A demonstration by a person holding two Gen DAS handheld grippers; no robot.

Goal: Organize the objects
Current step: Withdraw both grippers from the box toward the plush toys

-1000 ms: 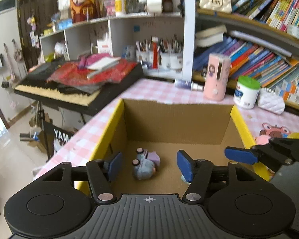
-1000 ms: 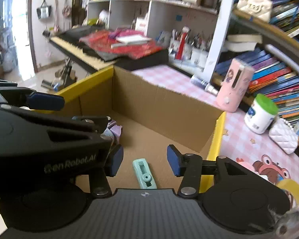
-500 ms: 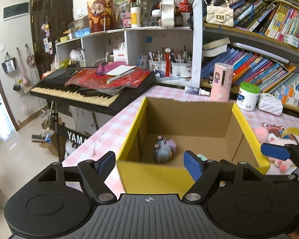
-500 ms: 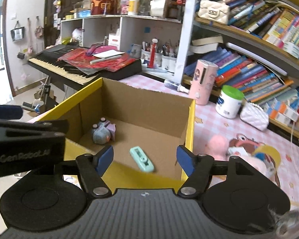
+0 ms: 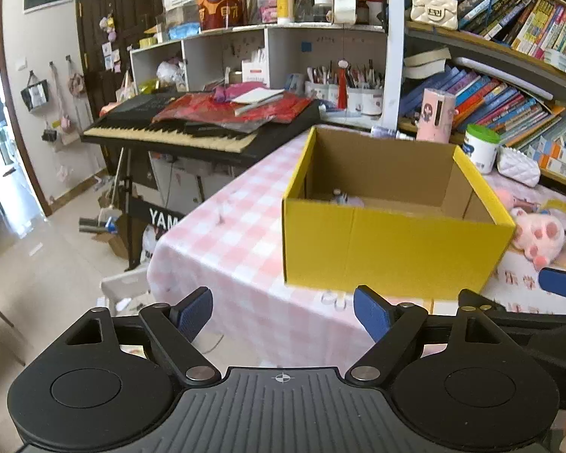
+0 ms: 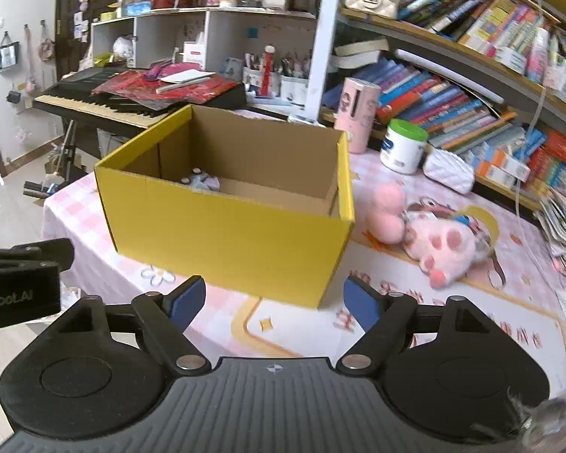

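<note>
Yellow cardboard box [image 5: 392, 245] on pink-checked bench [image 5: 226, 234], top open. Small grey-lilac toy [image 6: 203, 182] on box floor, near front wall. Pink plush toy [image 6: 441, 243] lying on bench just right of box. Left tongs [image 5: 283, 313] jaws opening, nothing between. Right tongs [image 6: 273, 302] jaws opening, empty too. Both short of box, apart from it.

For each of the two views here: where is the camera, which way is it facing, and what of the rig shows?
Left wrist: on the left tool, facing the yellow box and the keyboard; its jaws are opening, empty; right tool's tip at right.
Right wrist: on the right tool, facing the box and pink plush; jaws opening, empty; left tool at left edge.
Shared: box, plush, bookshelf.
</note>
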